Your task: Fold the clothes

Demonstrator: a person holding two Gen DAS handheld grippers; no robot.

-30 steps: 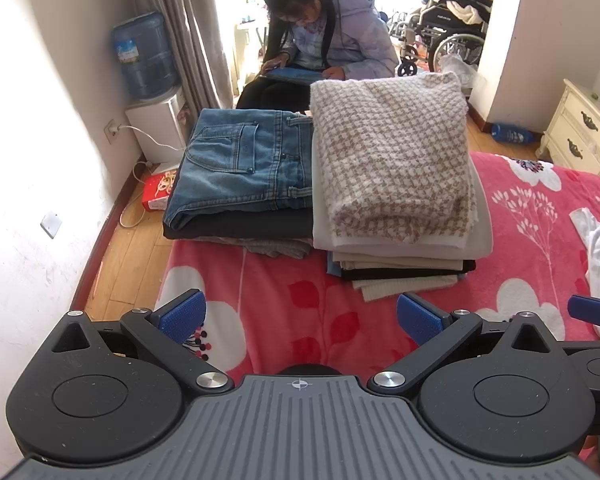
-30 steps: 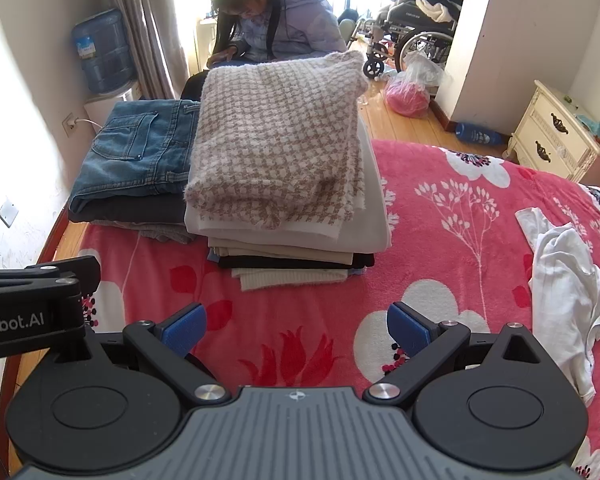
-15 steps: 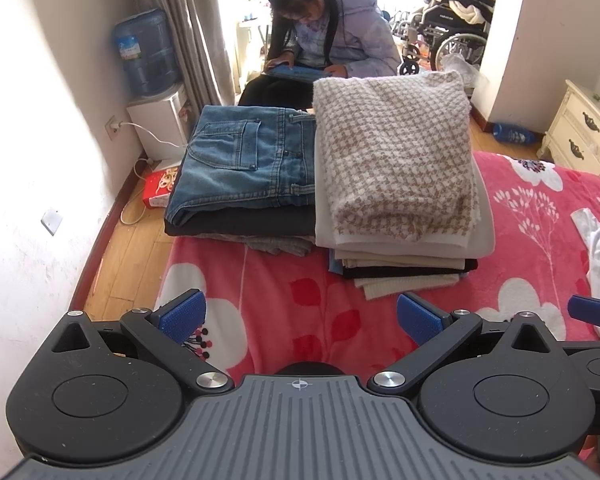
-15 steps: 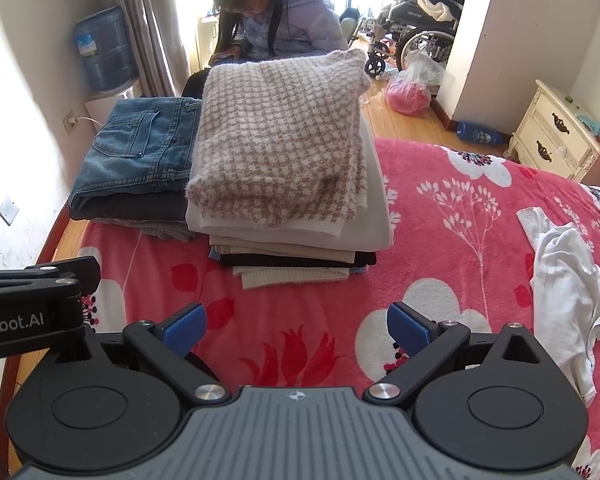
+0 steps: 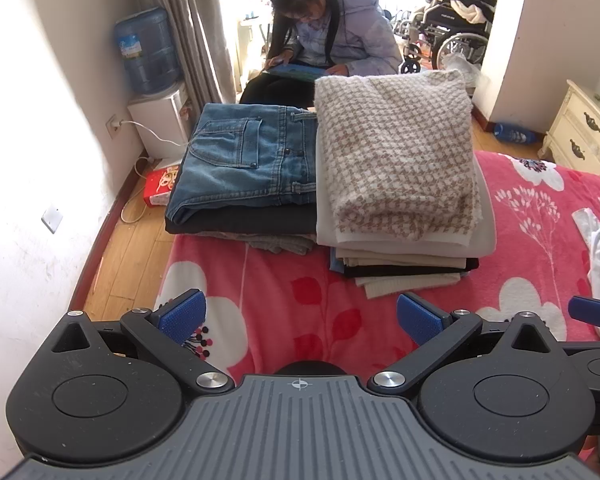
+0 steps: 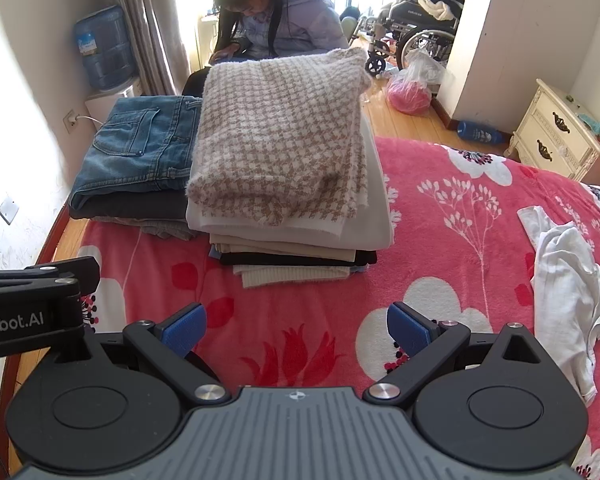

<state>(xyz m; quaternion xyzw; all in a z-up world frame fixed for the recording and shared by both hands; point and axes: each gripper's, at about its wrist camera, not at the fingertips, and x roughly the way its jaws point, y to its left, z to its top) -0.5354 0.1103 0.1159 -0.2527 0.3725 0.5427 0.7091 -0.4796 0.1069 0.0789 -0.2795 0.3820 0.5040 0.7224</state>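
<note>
Currently your left gripper and right gripper both hover spread wide and empty above the pink floral blanket. Folded houndstooth sweater tops the stack ahead, jeans pile just left of it. Unfolded white garment lies crumpled to your right.
</note>
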